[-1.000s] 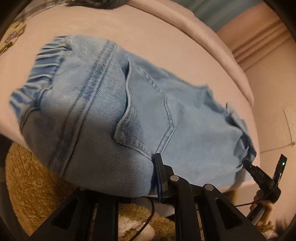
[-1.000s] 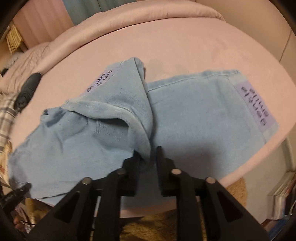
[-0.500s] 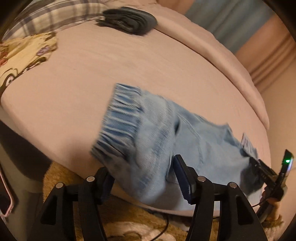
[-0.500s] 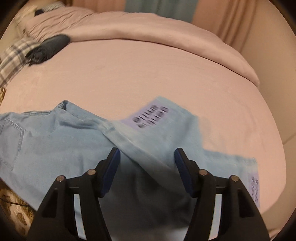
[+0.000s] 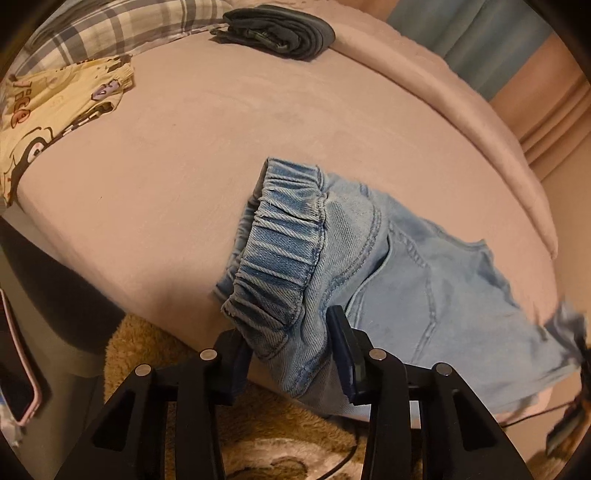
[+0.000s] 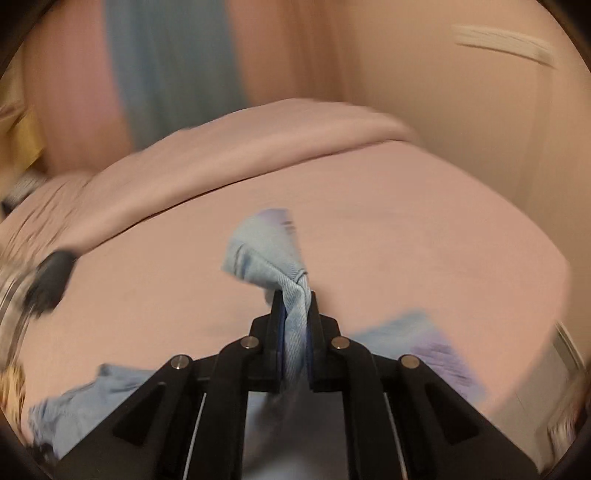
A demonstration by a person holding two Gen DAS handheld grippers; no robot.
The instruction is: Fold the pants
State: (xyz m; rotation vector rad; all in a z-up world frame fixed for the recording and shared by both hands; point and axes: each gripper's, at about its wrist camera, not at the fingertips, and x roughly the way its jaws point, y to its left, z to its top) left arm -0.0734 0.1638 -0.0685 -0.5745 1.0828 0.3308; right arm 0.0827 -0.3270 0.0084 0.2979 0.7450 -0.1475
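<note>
Both my grippers grip the light-blue denim pants (image 5: 424, 280). My left gripper (image 5: 291, 354) has just been closing and sits around the bunched elastic waistband (image 5: 284, 258) at the lower centre of its view, pads against the fabric. My right gripper (image 6: 295, 332) has clamped together on a twisted pant leg (image 6: 273, 254), lifted above the pink bed (image 6: 406, 240) in a blurred frame. Most of the pants lie on the bed's near edge. Beyond, at the left view's upper left, lie yellow printed fabric (image 5: 48, 110), plaid cloth (image 5: 122, 26) and folded dark clothing (image 5: 280, 29).
</note>
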